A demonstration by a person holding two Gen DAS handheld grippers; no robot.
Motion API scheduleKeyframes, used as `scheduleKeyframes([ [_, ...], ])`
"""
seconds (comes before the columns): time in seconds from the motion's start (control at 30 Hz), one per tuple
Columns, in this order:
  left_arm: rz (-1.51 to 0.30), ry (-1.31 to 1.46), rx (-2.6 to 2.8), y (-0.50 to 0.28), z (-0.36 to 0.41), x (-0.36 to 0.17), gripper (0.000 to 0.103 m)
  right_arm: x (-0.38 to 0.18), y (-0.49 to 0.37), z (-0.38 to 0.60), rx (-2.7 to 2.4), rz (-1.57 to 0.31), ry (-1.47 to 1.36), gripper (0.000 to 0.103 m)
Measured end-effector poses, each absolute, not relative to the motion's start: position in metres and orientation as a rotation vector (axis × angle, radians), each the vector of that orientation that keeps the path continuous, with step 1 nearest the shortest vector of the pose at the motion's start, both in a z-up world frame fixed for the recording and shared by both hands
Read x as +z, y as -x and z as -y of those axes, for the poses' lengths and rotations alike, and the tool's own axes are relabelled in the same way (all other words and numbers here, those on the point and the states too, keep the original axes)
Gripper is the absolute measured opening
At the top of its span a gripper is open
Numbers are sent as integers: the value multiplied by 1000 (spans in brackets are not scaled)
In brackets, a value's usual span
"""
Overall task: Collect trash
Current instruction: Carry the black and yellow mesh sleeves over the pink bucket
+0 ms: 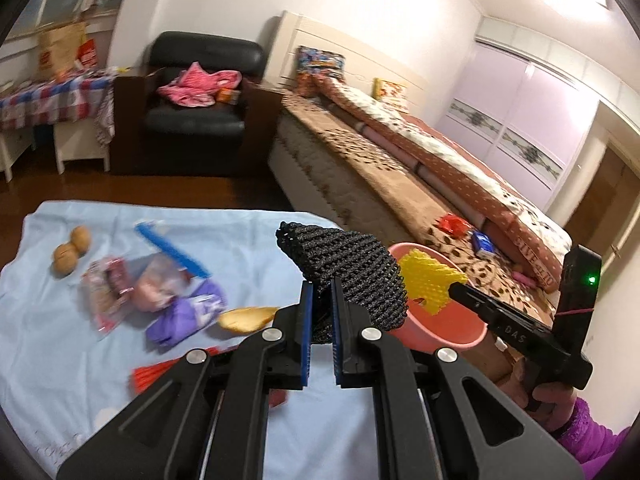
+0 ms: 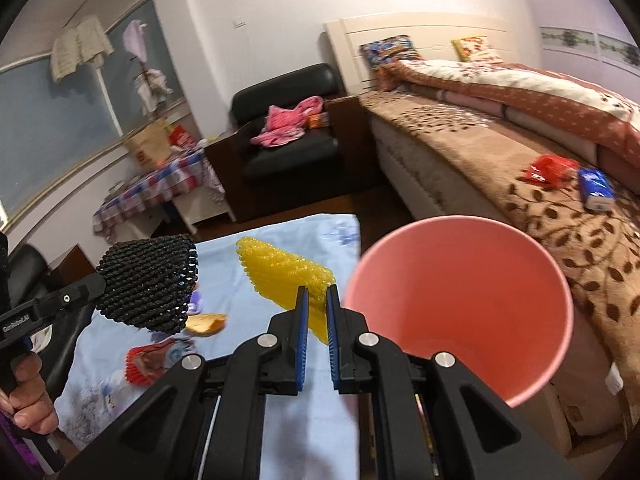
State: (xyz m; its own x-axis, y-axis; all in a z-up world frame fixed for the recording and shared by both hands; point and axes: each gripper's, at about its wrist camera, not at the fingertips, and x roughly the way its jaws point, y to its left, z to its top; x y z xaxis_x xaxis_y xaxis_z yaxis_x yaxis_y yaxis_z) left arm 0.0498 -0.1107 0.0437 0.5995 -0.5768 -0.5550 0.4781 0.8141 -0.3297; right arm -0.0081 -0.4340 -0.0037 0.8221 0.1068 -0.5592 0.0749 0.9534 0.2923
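Trash litters a pale blue cloth (image 1: 48, 360) beside a bed (image 2: 460, 168): wrappers (image 1: 132, 288), peel (image 1: 248, 318), two walnuts (image 1: 72, 250). Left gripper (image 1: 321, 300) is clamped on black foam net (image 1: 348, 276), long axis pointing up-left, held above the cloth. Right gripper (image 2: 317, 304) pinches yellow foam net (image 2: 280, 276), angled up-left, just left of pink bin (image 2: 460, 300).

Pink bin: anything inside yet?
Pink bin: right wrist view shows bare pink walls, nothing inside. Its bottom is hidden behind the right claw. Yellow net and black net are both outside, each held in a claw.
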Motion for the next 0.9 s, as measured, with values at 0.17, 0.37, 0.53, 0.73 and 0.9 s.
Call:
scheduleKeyframes([
  [0.17,-692,95,-667,-53,152,47,8,-7,13,462,-45,-603,-343,8],
  [0.37,-696,41,-707,-58,194,46,8,-14,14,489,-120,-600,-365,8],
  [0.53,-691,-2,-733,-61,227,44,8,-21,13,511,-176,-601,-385,8],
  [0.73,-687,-80,-743,-60,262,33,8,-32,11,526,-216,-614,-393,9],
  [0.9,-705,-121,-754,-60,282,21,8,-40,9,531,-236,-626,-393,9],
])
